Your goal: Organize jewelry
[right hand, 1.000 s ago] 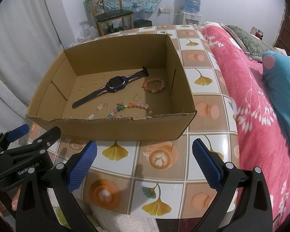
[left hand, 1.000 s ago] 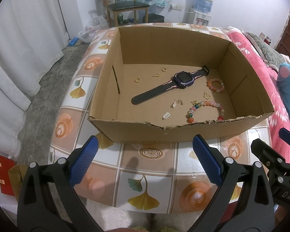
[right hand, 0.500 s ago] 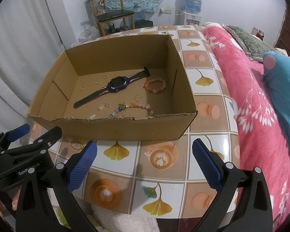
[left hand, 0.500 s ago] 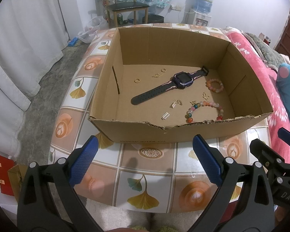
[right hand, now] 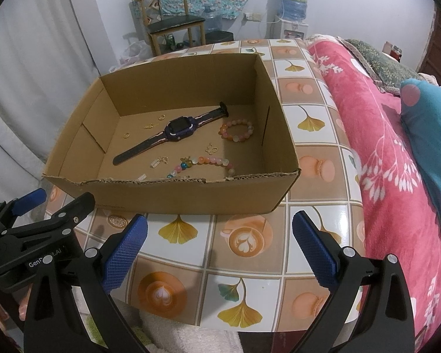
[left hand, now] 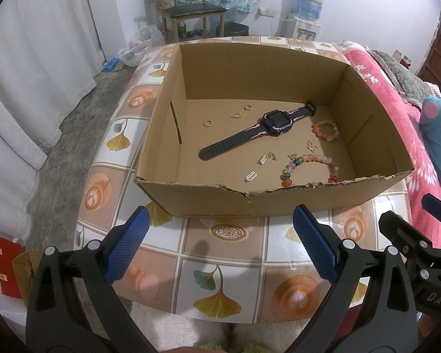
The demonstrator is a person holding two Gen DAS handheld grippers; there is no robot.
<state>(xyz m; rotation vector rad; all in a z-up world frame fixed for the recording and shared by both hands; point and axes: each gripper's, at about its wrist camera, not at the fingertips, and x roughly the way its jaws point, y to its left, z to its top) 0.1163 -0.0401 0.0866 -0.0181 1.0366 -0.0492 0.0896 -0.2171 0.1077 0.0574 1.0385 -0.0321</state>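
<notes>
Almost nothing differs from a second ago: both tools hang at the same spots before the table's near edge, and the jewelry has not shifted.

The left tool [left hand: 219,245] stands wide open with nothing between its blue pads, and the right tool [right hand: 219,247] is spread just as wide and holds nothing. Beyond them a bare strip of the tiled table [right hand: 250,241] runs up to the torn front wall of the cardboard box [left hand: 279,203].

Inside the box, nearest the front wall, lie a small silver charm [left hand: 250,175] and a string of mixed beads [left hand: 308,167]. Farther in, the watch [left hand: 258,132] lies diagonally across the floor, with the round bead bracelet [left hand: 326,129] toward the right wall and gold rings [left hand: 208,123] toward the left. Open cardboard surrounds each piece. A pink bed [right hand: 382,147] flanks the table's right edge.
</notes>
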